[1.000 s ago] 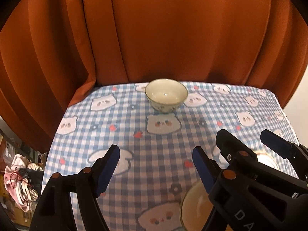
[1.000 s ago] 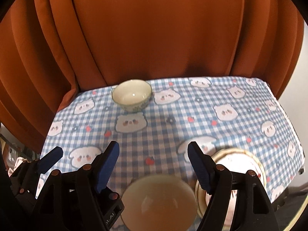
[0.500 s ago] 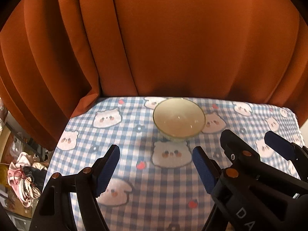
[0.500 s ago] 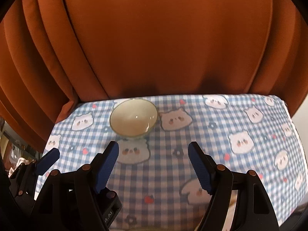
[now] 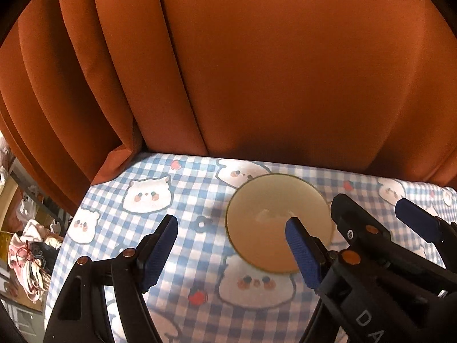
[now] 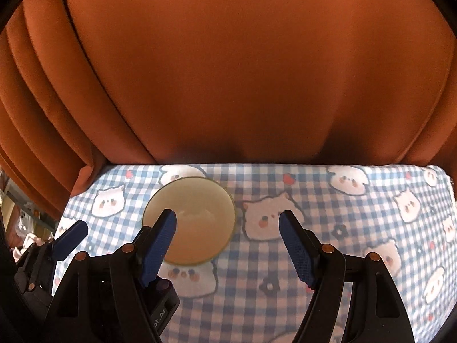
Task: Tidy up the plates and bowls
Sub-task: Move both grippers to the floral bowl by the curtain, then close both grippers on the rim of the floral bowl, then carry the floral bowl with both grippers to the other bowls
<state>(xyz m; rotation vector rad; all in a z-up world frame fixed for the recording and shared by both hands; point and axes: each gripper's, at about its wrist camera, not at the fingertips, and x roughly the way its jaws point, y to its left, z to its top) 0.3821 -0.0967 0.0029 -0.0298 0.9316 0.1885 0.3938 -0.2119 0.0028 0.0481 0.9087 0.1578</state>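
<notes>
A cream bowl point(image 5: 274, 217) stands upright near the back of the table on the blue checked cloth with cat faces point(image 5: 177, 194). It also shows in the right wrist view point(image 6: 194, 217). My left gripper point(image 5: 231, 254) is open and empty, with its right finger in front of the bowl's near side. My right gripper point(image 6: 228, 243) is open and empty, with its left finger over the bowl's left part. The right gripper shows at the right edge of the left wrist view point(image 5: 380, 223).
An orange curtain point(image 5: 257, 71) hangs right behind the table's back edge. The table's left edge drops off to a cluttered floor with clothes point(image 5: 25, 245). The cloth stretches to the right of the bowl point(image 6: 357, 228).
Both grippers have moved forward toward the back of the table, so the bowl looms much larger and closer. The nearer bowl and plate have dropped out of view.
</notes>
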